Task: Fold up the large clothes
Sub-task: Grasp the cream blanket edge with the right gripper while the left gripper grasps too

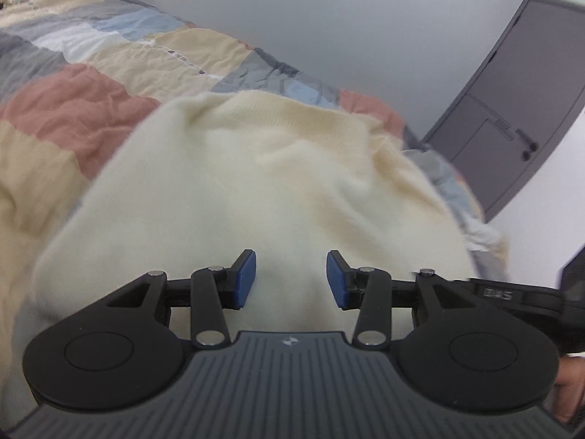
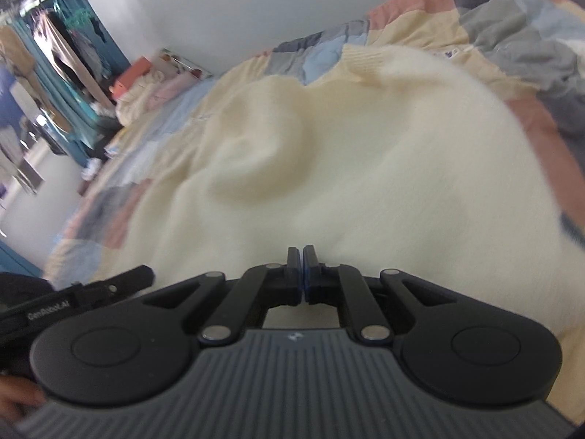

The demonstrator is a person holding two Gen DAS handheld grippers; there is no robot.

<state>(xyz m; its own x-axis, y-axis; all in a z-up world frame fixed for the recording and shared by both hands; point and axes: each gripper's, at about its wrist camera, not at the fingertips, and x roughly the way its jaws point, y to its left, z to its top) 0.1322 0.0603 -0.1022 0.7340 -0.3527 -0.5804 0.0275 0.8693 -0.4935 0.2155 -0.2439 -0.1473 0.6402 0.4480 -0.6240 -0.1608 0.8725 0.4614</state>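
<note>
Left claw (image 1: 291, 280) agape above sweater (image 1: 256, 183)

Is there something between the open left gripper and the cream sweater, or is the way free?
Nothing visible stands between them. The left gripper is open, and right ahead of its fingertips there is only the cream sweater, which lies on the patchwork quilt. Whether the pads already touch the knit cannot be told.
</note>
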